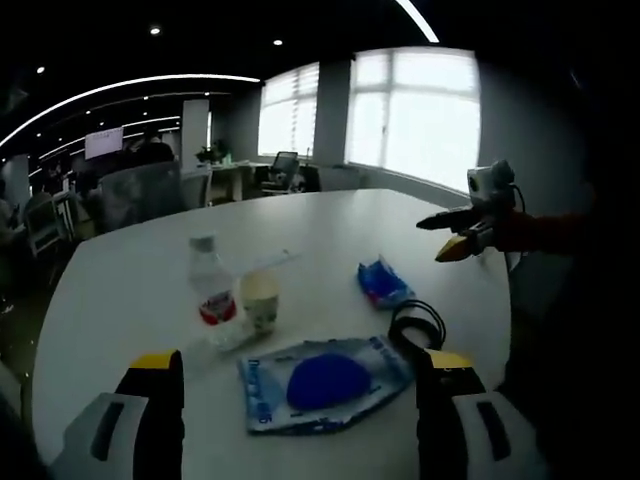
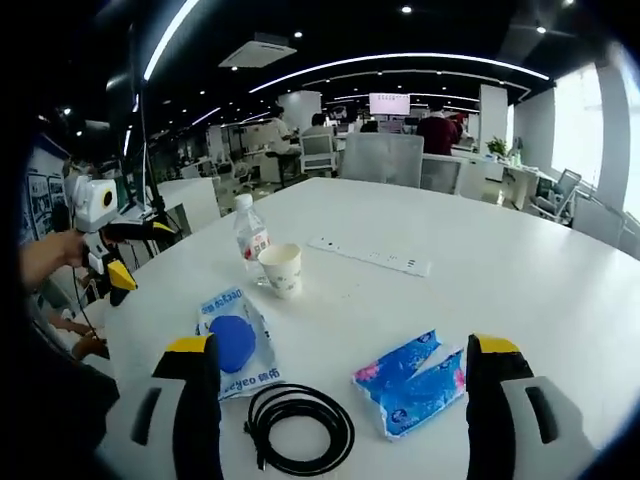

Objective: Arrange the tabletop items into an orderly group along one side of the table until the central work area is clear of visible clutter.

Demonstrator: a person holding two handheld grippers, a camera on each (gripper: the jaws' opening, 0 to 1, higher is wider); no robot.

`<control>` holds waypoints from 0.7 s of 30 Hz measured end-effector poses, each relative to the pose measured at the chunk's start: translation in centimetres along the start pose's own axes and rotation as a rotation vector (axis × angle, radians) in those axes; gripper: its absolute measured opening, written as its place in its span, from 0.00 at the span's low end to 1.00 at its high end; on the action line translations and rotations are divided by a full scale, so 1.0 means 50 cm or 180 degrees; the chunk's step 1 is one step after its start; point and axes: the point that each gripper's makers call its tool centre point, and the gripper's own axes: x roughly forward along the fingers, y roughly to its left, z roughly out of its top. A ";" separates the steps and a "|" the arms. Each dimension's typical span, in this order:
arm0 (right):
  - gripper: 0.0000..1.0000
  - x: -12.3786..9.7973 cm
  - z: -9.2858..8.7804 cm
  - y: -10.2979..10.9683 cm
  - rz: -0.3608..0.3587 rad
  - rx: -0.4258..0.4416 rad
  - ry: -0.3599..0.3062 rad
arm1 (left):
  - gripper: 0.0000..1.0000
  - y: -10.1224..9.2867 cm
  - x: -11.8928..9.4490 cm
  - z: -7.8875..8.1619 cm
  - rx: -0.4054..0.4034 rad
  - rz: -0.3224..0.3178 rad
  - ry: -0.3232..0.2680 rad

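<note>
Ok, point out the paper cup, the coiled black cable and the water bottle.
paper cup [image 2: 282, 270], right gripper view, on its side wall.
coiled black cable [image 2: 331, 413], right gripper view, on the loop's right side.
water bottle [image 1: 212, 292], left gripper view, on its body near the label.

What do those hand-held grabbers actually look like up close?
Each gripper has two thick fingers, black on the inner faces with pale grey outer shells and yellow tips: left gripper, right gripper. One carries a small white camera box; a red sleeve shows behind it.

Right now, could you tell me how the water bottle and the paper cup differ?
The water bottle is clear plastic, capped, with a red label; the paper cup is pale, opaque and open-topped. The bottle stands taller and narrower than the cup. Both stand upright, close together on the white table.
</note>
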 end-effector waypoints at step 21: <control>0.74 -0.021 -0.034 0.086 0.0125 0.0260 0.0022 | 0.85 0.026 0.044 -0.061 0.0239 -0.0281 0.0404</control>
